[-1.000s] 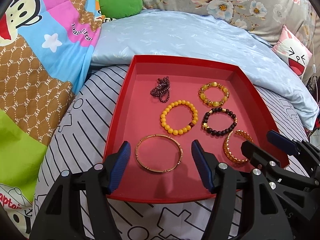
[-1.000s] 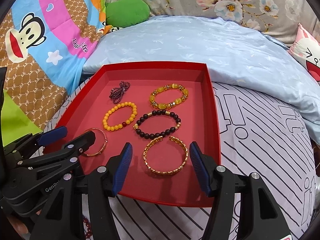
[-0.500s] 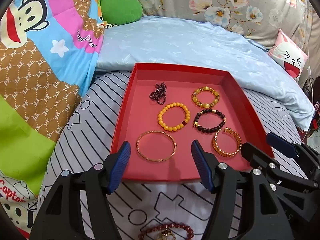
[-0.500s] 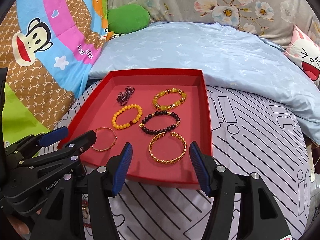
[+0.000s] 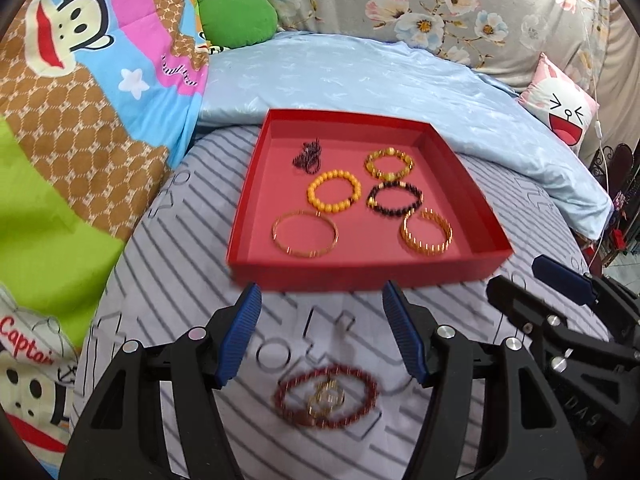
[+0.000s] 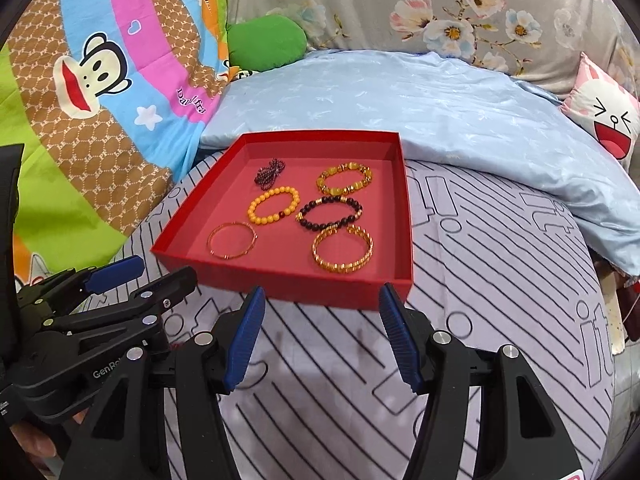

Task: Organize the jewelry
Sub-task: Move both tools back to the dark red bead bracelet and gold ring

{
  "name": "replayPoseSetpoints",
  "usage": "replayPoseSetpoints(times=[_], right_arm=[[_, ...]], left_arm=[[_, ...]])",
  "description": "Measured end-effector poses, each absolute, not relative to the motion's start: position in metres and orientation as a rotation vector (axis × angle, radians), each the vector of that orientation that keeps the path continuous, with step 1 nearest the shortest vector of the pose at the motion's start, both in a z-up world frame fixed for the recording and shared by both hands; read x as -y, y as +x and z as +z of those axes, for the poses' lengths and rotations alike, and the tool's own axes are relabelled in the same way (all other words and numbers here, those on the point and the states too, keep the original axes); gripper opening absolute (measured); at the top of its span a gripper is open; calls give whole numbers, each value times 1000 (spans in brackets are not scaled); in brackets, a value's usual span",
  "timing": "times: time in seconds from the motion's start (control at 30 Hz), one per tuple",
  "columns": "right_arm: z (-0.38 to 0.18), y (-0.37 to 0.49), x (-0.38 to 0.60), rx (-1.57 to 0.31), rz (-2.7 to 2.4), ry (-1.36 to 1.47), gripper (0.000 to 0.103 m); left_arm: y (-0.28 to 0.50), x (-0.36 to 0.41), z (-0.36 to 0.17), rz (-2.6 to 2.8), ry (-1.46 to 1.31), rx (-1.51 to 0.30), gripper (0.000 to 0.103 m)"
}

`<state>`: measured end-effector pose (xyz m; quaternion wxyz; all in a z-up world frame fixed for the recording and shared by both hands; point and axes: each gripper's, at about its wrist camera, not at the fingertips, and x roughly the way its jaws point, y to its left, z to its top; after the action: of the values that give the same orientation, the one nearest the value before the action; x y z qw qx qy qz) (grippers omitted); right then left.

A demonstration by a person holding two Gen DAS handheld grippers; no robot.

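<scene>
Dark-red beaded bracelet (image 5: 326, 396) lies outside the shallow red cardboard tray (image 5: 360, 270); left tool (image 5: 320, 336), released and empty, should next descend onto it.

Both grippers are black plastic with ribbed blue pads (image 5: 240, 334), silver screws and white lettering.

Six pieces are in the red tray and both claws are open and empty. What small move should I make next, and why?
Probably lower the left claw onto the dark red bead bracelet lying on the striped sheet. It is the only piece visible outside the red tray, it sits just beneath that claw's open fingers, and the right claw is farther off.
</scene>
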<state>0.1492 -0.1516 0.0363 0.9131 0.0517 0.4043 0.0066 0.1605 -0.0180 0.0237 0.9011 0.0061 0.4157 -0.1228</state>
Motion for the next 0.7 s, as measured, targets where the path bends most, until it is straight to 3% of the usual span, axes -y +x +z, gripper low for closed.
replayPoseSetpoints(times=[0.7], right_arm=[[-10,125,101,-942,106,69,56]], left_arm=[[99,-36,-14,-167,2,-952,60]])
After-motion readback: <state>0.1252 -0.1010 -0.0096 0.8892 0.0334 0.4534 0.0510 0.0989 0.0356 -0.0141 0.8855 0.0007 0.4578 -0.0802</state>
